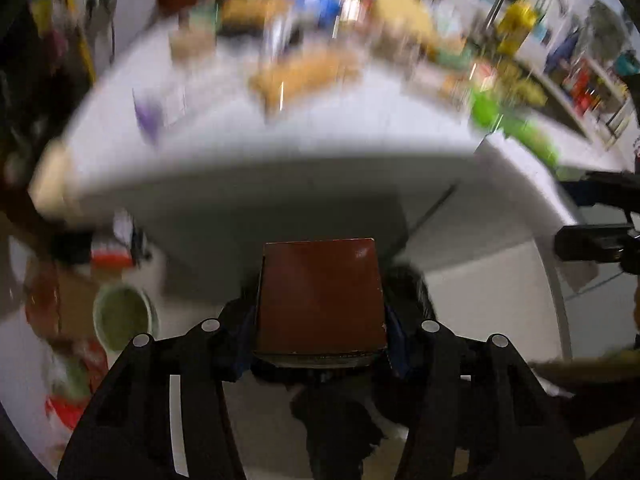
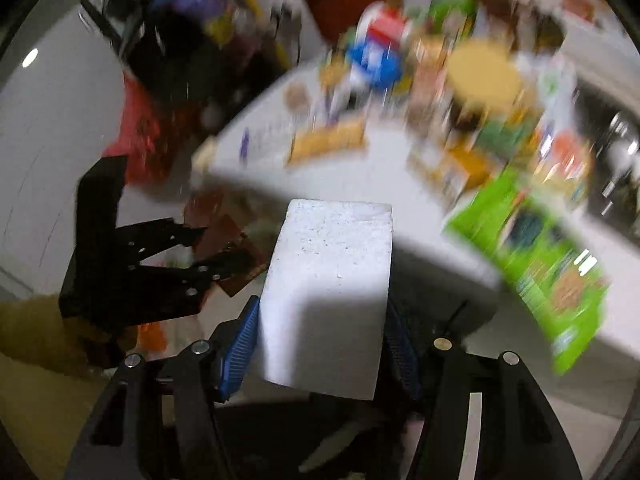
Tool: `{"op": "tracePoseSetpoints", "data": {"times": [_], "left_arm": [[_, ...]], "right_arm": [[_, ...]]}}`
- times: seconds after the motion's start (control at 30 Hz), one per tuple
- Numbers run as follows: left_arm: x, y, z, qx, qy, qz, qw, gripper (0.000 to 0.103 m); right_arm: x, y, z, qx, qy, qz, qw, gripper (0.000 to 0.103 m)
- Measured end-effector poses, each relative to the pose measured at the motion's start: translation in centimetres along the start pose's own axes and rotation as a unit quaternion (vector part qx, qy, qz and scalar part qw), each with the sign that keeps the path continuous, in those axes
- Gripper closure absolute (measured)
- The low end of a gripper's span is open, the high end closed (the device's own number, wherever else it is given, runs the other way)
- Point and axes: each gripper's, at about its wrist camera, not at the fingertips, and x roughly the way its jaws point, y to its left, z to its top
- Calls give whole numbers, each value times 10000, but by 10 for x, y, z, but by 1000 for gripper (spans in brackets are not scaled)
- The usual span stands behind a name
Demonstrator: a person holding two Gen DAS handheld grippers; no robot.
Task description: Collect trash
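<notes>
A brown box [image 1: 320,296] sits between the blue pads of my left gripper [image 1: 320,320], which is shut on it just off the near edge of the white table [image 1: 280,152]. In the right wrist view my right gripper [image 2: 324,332] is shut on a white speckled box [image 2: 328,280] pressed between its blue ribbed pads. That view also shows the left gripper [image 2: 216,250] to the left, holding the brown box [image 2: 236,240]. Both views are blurred by motion and point steeply down past the table's edge.
Blurred packets and boxes crowd the far tabletop, and a bright green carton [image 2: 540,264] overhangs its near right corner. Left of the table on the floor lie a pale green tub [image 1: 120,316] and red wrappers [image 1: 64,408]. A dark mass [image 1: 340,420] lies below the grippers.
</notes>
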Motion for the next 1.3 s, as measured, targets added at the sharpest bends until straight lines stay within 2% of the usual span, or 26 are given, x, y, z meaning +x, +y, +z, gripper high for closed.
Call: {"op": "tracePoseSetpoints", "data": {"times": [0.03, 0.2, 0.37, 0.47, 0.57, 0.6, 0.67, 0.7, 0.77, 0.9, 1.07, 1.13, 1.3], "left_arm": [[18, 4, -11, -67, 217, -2, 9997, 52], [93, 15, -45, -310, 815, 3, 9962, 52], [157, 25, -60, -619, 1167, 16, 9912, 52], [199, 27, -67, -454, 1403, 111, 9890, 52], [240, 28, -78, -310, 1796, 243, 9829, 50], [249, 31, -81, -314, 1907, 319, 9806, 48], [266, 37, -87, -419, 2146, 423, 9749, 32], [271, 40, -88, -472, 2215, 504, 9727, 29], [272, 47, -89, -540, 2227, 607, 9715, 26], [274, 49, -88, -450, 2259, 750, 9702, 22], [257, 45, -80, -378, 2194, 685, 9725, 21], [237, 39, -74, -240, 2035, 602, 9769, 21], [168, 21, -65, 151, 1686, 353, 9849, 21]], "right_arm": [[15, -3, -6, 10, 172, -25, 9998, 43], [94, -28, -36, 240, 836, -129, 9961, 43], [179, -57, -66, 576, 1339, -290, 9889, 43], [223, -74, -80, 796, 1540, -447, 9838, 43], [255, -83, -95, 830, 1709, -638, 9797, 41], [264, -84, -98, 815, 1777, -705, 9782, 39], [279, -92, -103, 883, 1929, -807, 9739, 38], [284, -97, -105, 946, 1956, -854, 9724, 37], [292, -101, -107, 996, 1967, -1062, 9696, 23], [289, -102, -105, 966, 1881, -1150, 9706, 19], [267, -95, -93, 786, 1776, -1130, 9744, 22], [244, -82, -84, 684, 1610, -1002, 9795, 22], [119, -21, -47, -67, 602, -634, 9961, 21]]}}
